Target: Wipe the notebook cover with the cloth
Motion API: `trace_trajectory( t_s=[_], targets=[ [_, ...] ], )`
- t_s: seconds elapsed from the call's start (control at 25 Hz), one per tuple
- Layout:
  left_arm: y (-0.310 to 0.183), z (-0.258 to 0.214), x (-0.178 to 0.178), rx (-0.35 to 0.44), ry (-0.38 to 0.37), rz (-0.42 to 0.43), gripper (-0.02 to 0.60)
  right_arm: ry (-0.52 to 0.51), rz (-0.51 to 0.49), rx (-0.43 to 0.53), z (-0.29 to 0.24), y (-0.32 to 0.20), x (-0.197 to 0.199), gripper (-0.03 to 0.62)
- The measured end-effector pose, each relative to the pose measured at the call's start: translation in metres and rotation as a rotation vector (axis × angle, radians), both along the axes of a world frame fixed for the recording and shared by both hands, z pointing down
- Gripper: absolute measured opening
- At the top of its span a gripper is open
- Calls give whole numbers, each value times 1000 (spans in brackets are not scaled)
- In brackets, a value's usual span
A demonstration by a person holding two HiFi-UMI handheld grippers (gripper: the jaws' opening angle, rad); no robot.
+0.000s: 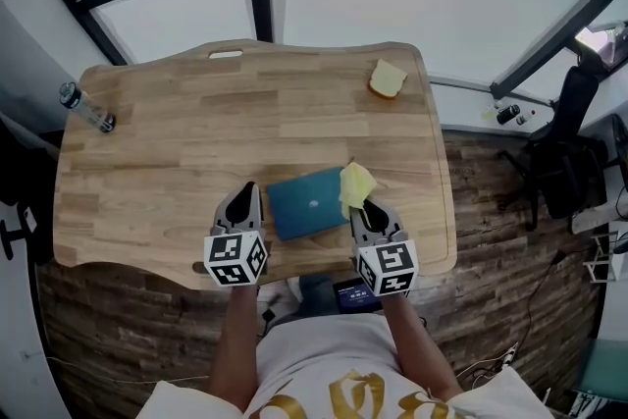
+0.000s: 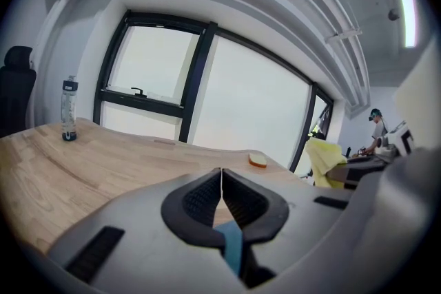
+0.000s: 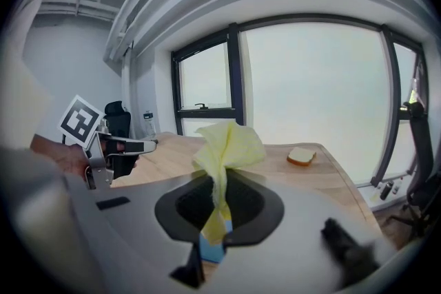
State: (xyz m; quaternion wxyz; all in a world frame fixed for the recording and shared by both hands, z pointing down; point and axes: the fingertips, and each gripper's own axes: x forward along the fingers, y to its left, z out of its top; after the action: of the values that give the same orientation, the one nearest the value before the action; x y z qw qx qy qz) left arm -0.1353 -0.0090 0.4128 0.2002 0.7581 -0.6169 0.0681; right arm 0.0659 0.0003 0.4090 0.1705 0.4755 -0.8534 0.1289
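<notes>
Head view | right gripper (image 1: 367, 209) jaws clamp cloth (image 1: 356, 185) at notebook (image 1: 306, 203) right edge | left gripper (image 1: 245, 197) jaws together, empty

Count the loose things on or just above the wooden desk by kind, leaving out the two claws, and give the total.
blue notebook: 1
yellow cloth: 1
clear bottle: 1
pale block, perhaps a sponge: 1
Total: 4
</notes>
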Motion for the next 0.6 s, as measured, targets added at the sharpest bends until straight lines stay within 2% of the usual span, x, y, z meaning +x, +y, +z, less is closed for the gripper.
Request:
trace_trajectory(
  t_s=[0.24,0.52,0.6],
  targets=[
    [-2,34,5,-93,-2,21,15,30,2,-58,26,-14,5,38],
    [-1,80,5,-225,54,23,19,53,-3,-121,55,-23,4,38],
    [-2,90,9,-253,69,40,67,56,-5,-138,63,-25,4,38]
  ],
)
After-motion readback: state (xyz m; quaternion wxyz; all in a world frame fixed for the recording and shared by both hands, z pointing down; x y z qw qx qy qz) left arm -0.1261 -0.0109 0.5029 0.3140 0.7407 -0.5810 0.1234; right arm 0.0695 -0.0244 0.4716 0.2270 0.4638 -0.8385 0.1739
